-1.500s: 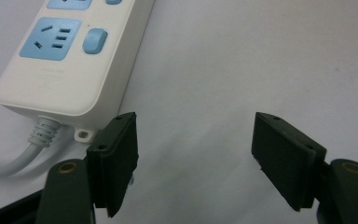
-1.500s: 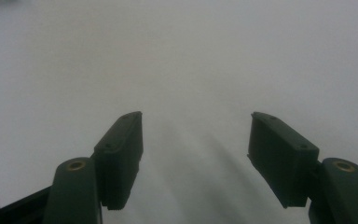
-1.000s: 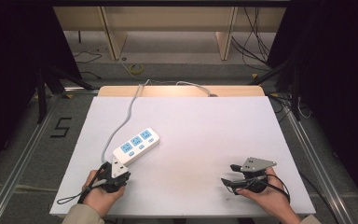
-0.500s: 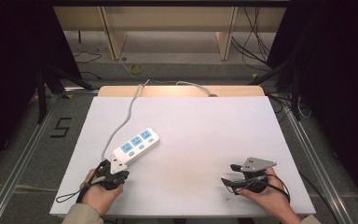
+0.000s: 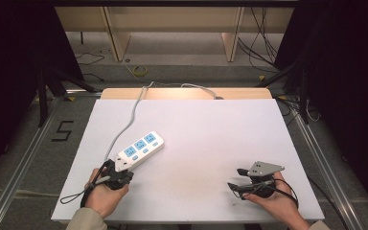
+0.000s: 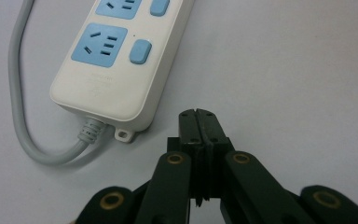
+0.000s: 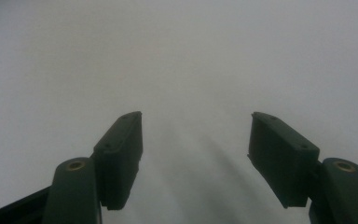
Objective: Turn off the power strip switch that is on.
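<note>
Power strip (image 5: 139, 150) on white surface (image 5: 211, 124), left hand-held gripper (image 6: 199, 122) clenched empty beside its cord end, right hand-held gripper (image 7: 196, 140) released.

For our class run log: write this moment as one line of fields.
left gripper: shut, empty, beside power strip | right gripper: open, empty | table: white

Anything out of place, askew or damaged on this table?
Nothing stands out. The power strip lies flat and intact, diagonal on the white table, cord trailing off the far edge. Left gripper shut beside it; right gripper open, empty.
</note>
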Motion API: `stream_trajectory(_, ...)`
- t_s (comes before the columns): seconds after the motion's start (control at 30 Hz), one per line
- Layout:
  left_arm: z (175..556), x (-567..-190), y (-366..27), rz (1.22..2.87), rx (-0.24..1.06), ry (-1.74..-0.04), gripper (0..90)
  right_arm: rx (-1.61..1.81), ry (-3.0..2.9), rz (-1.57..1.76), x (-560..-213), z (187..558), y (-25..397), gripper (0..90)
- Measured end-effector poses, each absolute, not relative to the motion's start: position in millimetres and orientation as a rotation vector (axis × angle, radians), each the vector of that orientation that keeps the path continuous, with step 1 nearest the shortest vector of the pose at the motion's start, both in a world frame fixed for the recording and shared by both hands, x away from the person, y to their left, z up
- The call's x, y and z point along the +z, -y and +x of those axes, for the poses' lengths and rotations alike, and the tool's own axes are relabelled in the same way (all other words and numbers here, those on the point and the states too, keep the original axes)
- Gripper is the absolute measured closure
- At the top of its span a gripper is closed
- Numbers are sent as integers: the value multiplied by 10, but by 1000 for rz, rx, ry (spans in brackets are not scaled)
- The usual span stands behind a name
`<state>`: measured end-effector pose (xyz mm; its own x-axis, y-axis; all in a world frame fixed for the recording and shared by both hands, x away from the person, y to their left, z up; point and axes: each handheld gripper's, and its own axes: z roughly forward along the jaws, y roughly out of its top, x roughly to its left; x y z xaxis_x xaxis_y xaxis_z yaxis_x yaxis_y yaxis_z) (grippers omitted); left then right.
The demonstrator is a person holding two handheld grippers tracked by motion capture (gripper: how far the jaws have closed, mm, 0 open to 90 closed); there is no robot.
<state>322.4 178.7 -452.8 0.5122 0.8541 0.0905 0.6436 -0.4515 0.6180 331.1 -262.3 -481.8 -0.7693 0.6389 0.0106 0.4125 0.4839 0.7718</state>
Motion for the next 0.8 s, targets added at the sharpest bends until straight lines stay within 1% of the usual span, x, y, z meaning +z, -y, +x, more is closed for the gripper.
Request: stream_trajectory(0.8, 3344, -4465, -1743, 2241, 522, -1243, 899, 1158, -2460, 893, -4815, 3306, 2621, 364)
